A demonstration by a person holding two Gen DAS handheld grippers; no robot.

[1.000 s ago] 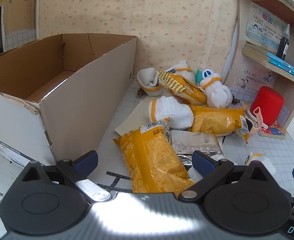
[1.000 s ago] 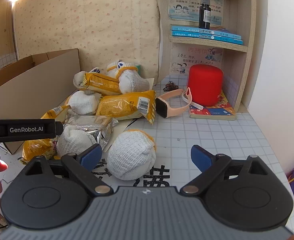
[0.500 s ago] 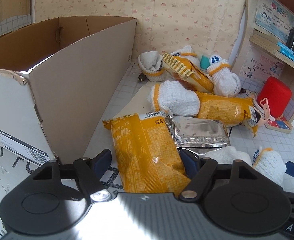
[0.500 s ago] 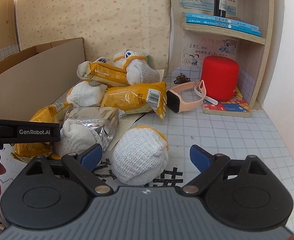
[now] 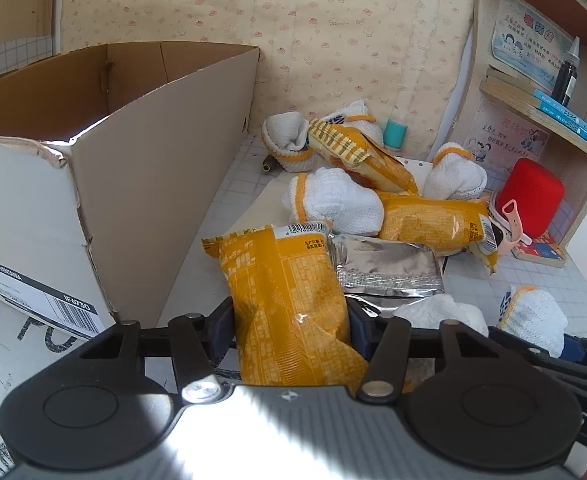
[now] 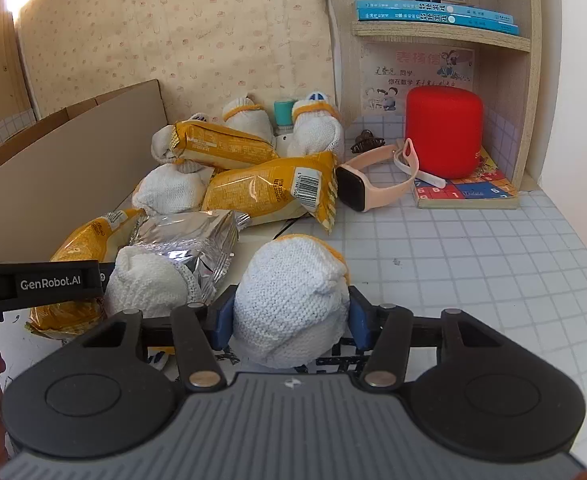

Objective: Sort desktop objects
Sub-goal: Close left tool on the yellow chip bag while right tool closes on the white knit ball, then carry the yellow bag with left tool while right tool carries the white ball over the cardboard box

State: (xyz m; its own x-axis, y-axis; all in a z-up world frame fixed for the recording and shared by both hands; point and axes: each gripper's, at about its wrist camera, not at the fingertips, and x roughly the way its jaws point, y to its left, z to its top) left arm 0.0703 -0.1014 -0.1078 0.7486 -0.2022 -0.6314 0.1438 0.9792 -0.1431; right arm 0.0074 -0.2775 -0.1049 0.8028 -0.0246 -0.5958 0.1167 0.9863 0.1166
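My left gripper (image 5: 289, 328) is closing, and its blue pads press both sides of a yellow snack bag (image 5: 285, 280) that lies lengthwise beside the open cardboard box (image 5: 141, 168). In the right wrist view my right gripper (image 6: 289, 320) is closing too, its pads against the flanks of a white knitted bundle with a yellow cuff (image 6: 289, 292) on the tiled desktop. The left gripper's black body (image 6: 37, 280) shows at that view's left edge.
A silver foil pack (image 5: 385, 264), more yellow bags (image 6: 269, 188) and white bundles (image 6: 169, 190) lie piled in the middle. A pink watch (image 6: 373, 184), a red cylinder (image 6: 443, 128) on a book, a hair clip (image 6: 367, 138) and a wooden shelf (image 6: 441, 34) stand at the right.
Both grippers were wide open around their things; now the left one has closed on the yellow bag and the right one on the white bundle. Neither hand has shifted much.
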